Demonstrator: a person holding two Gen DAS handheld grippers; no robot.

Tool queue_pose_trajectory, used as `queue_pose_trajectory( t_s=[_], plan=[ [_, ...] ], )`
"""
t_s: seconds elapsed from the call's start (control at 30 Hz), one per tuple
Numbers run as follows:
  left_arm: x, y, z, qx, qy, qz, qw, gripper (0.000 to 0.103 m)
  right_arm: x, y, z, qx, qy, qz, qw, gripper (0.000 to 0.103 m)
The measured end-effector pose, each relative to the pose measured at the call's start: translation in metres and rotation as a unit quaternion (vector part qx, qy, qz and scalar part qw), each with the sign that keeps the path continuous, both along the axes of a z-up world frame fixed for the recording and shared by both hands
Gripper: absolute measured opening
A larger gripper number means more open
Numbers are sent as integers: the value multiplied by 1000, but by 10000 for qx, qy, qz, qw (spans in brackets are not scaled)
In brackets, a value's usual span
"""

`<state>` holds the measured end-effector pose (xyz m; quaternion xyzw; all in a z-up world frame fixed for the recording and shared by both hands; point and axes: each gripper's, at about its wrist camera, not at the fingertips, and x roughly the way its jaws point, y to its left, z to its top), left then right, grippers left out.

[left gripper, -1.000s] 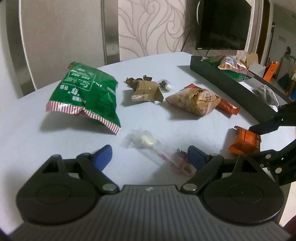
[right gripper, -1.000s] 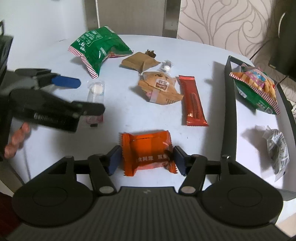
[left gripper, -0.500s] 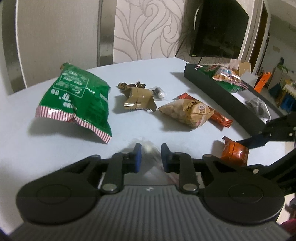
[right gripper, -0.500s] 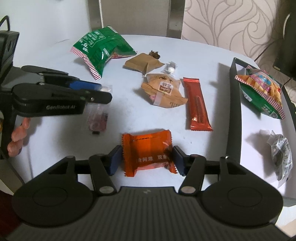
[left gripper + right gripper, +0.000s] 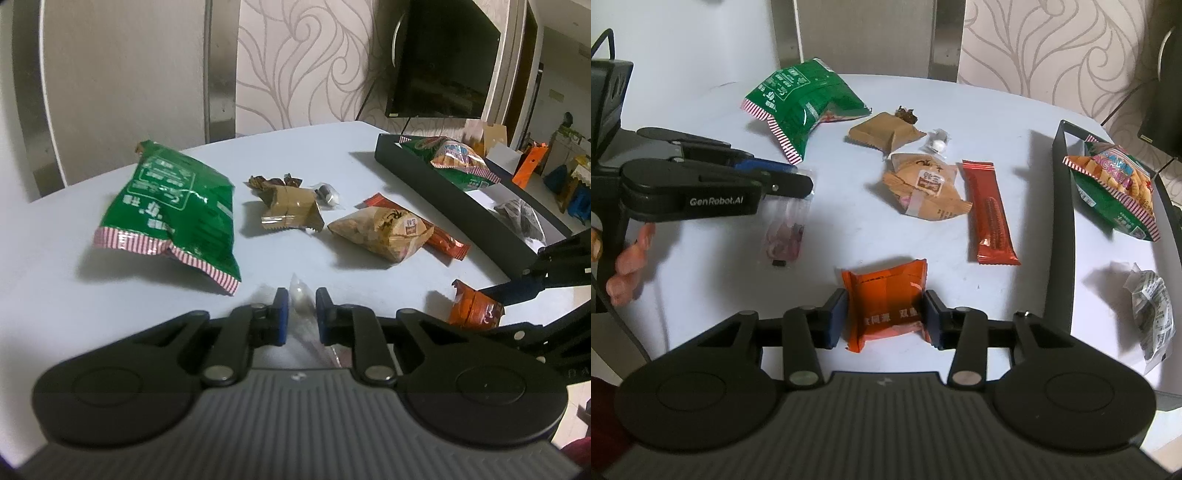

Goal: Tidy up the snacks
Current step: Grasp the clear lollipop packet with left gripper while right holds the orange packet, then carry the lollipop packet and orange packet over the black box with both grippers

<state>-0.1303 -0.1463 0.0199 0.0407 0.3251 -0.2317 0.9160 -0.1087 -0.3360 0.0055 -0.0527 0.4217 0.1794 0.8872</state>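
Note:
My left gripper [image 5: 298, 314] is shut on a clear packet with a white sweet [image 5: 301, 299]. In the right wrist view the left gripper [image 5: 803, 181] holds that packet's top end, and the clear packet [image 5: 785, 229] hangs down to the table. My right gripper [image 5: 884, 321] has its jaws closing on an orange packet [image 5: 886, 295]. Both blue pads press its sides and it buckles upward. The orange packet [image 5: 474, 310] also shows at the right of the left wrist view.
On the white round table [image 5: 701, 288] lie a green bag [image 5: 801, 99], a brown packet [image 5: 882, 131], a tan packet [image 5: 923, 188], a red bar [image 5: 991, 214] and a small sweet [image 5: 938, 142]. A black tray [image 5: 1062, 206] at the right holds a cracker bag [image 5: 1115, 184] and a crumpled white packet [image 5: 1152, 310].
My left jaws went from wide open to shut on the clear packet and raised its end. My right jaws narrowed onto the orange packet, which has crumpled between the pads.

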Motion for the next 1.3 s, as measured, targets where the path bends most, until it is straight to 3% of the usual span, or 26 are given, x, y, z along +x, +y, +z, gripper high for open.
queue_pose_trajectory(
  t_s=[0.33, 1.0, 1.3],
  plan=[
    [-2, 7, 10, -62, -73, 125, 9999, 17, -6, -3, 4, 170, -10, -49, 9998, 43],
    [3, 6, 46, 52, -371, 303, 9988, 17, -18, -13, 32, 677, -201, 18, 9975, 42],
    [9, -12, 66, -22, -543, 149, 9984, 17, -26, -29, 49, 902, -404, -102, 9950, 42]
  ],
)
